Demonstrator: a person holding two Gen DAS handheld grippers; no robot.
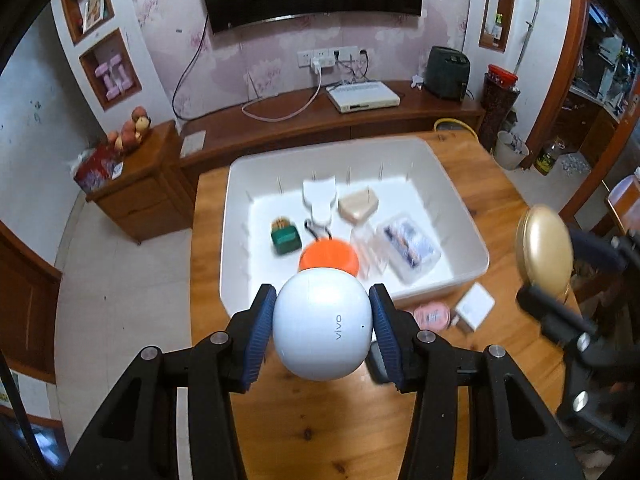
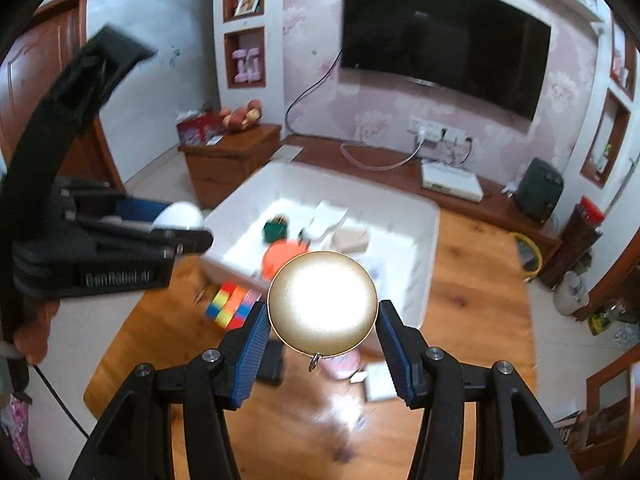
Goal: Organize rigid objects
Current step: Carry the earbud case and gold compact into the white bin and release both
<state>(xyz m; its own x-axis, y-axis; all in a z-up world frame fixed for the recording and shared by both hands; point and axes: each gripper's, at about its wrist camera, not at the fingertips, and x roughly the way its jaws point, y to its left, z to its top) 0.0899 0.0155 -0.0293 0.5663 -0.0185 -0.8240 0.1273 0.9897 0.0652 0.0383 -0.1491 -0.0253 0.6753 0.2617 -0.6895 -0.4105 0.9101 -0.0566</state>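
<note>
Both grippers loaded, carried above the table [image 1: 320,432] toward the white bin [image 1: 460,208].

Left gripper [image 1: 323,334]: jaws pinching a white earbud case [image 1: 324,324] across its sides, held level just short of the bin's near rim. The side grip leaves the case's underside free, so it can likely be lowered straight in.

Right gripper [image 2: 323,316]: jaws pinching a round gold tin [image 2: 323,304] by its edges, flat face to the camera, small ring hanging below. It sits right of the left gripper, over the near-right table, also aimed at the bin.

The bin already holds an orange lid [image 1: 329,255], green box [image 1: 285,237], white holder [image 1: 318,200], beige block [image 1: 358,205] and clear packet [image 1: 412,246], all in the middle, so these look like the sorted items.

Not yet collected, on the table near the bin: pink tin [image 1: 431,315], white charger [image 1: 475,306], a dark item under the grippers that I can't identify, and a coloured cube [image 2: 229,305] at the left.

Judgement: mid-task, drop-off step next, and free floor space lies toward the far side of the bin.
</note>
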